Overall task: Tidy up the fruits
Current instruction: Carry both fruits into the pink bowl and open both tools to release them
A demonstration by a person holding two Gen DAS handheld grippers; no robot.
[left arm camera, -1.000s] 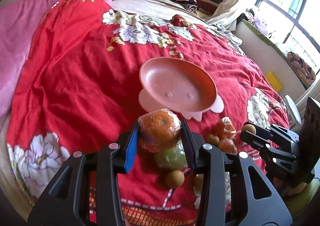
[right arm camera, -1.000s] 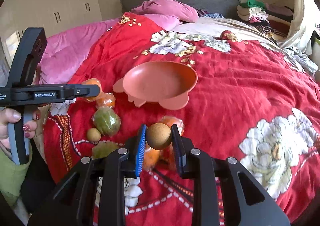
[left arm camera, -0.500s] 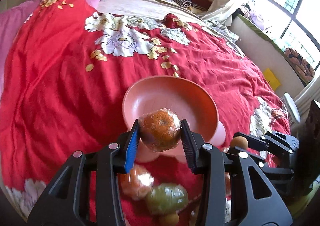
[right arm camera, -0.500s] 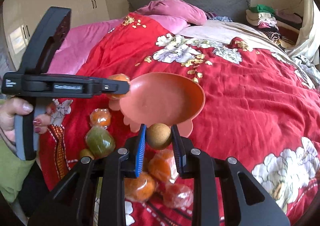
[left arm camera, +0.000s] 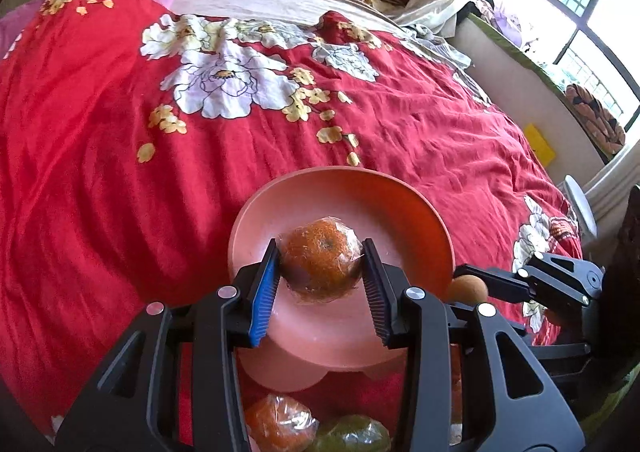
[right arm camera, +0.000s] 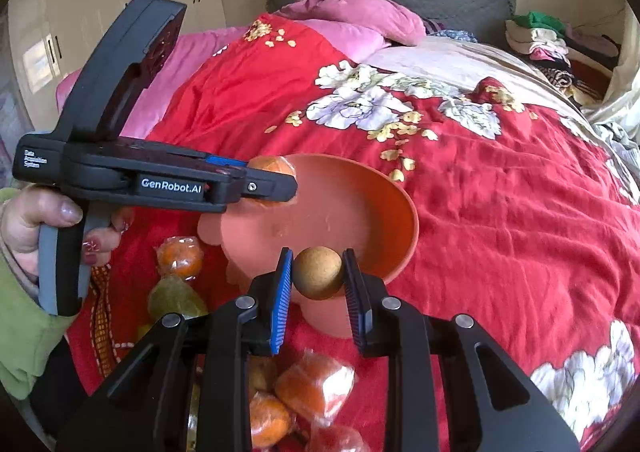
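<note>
Fruits mid-transfer: left gripper point(left arm camera: 320, 272) jaws clamp a wrapped orange point(left arm camera: 320, 264) over the pink bowl point(left arm camera: 420, 212); right gripper point(right arm camera: 318, 274) jaws pinch a small brown round fruit point(right arm camera: 318, 272) at its rim. Next: lower, release inside; rest lie on the bed.

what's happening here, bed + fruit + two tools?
A person is gathering fruit off the red bedspread into a pink bowl. The left tool is shut on a plastic-wrapped orange over the bowl. The right tool is shut on a small brown round fruit at the bowl's near rim. Nothing is in the bowl yet; more wrapped fruits lie beside it.
</note>
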